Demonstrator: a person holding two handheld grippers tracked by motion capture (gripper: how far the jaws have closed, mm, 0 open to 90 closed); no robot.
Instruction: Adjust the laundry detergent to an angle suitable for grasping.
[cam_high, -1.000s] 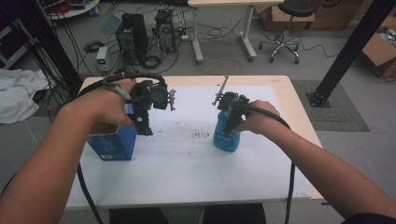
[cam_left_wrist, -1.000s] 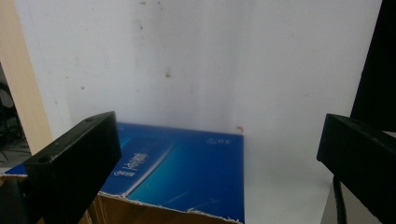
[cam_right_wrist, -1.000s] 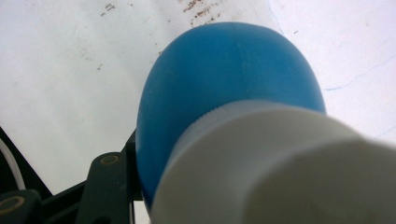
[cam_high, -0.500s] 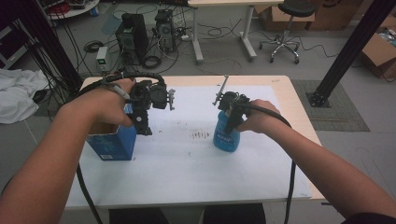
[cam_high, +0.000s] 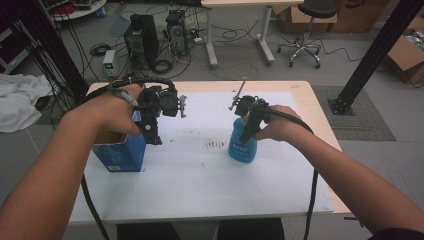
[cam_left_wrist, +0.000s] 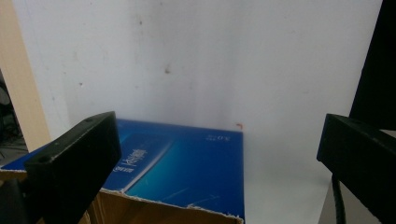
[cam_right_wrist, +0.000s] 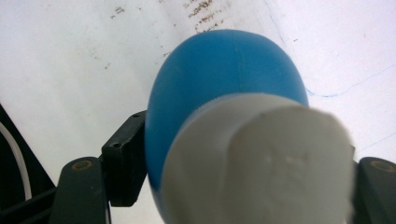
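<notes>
A blue plastic bottle (cam_high: 242, 145) with a white cap (cam_right_wrist: 261, 158) stands upright on the white sheet. My right gripper (cam_high: 247, 129) points down over it. Its jaws have just been opening and now stand either side of the bottle's top, close beside it without squeezing. At the left, a blue cardboard box (cam_high: 120, 152) stands with its torn top open. My left gripper (cam_high: 152, 137) hovers at the box's right edge with its jaws wide apart and nothing between them. In the left gripper view the box (cam_left_wrist: 187, 163) lies below the gripper (cam_left_wrist: 219, 135).
A white sheet (cam_high: 200, 180) covers most of the wooden table (cam_high: 305, 95). A patch of brown specks (cam_high: 215, 145) lies between the box and the bottle. Beyond the table are computer towers, cables, an office stool and a black post.
</notes>
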